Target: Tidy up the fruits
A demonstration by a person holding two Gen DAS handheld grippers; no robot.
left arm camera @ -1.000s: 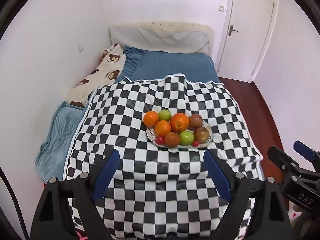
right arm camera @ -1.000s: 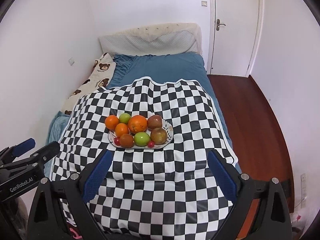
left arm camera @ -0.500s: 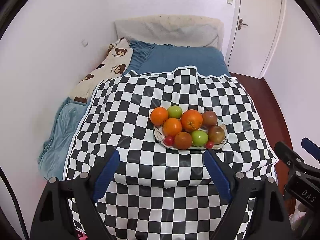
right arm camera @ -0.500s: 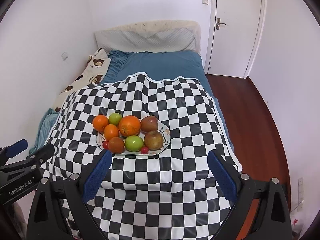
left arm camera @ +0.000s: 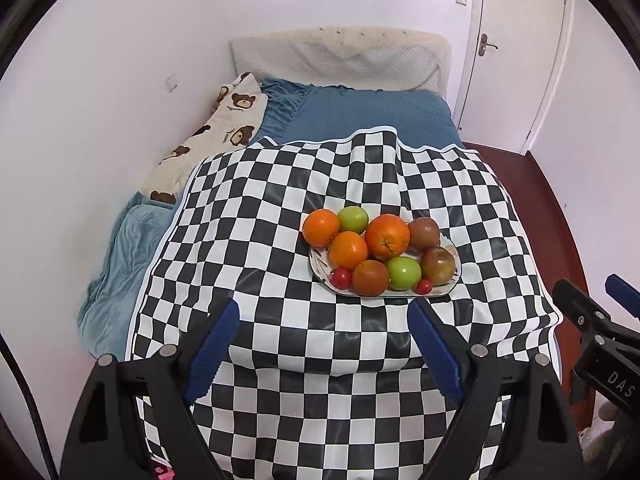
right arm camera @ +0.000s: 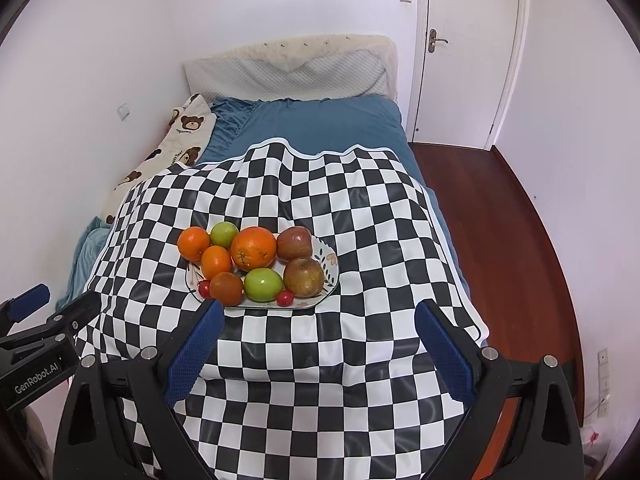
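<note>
A white patterned plate sits on a black-and-white checkered cloth on the bed. It holds several fruits: oranges such as the big one, green apples, reddish-brown apples and small red tomatoes. My left gripper is open and empty, just short of the plate. My right gripper is open and empty, its left finger near the plate's front-left rim.
The bed has a blue sheet and a teddy-bear pillow by the left wall. A white door and a wooden floor lie to the right. Each gripper shows at the edge of the other's view.
Both grippers have moved forward toward the plate, which now looks larger and closer. Both stay open. The fruits have not moved.
</note>
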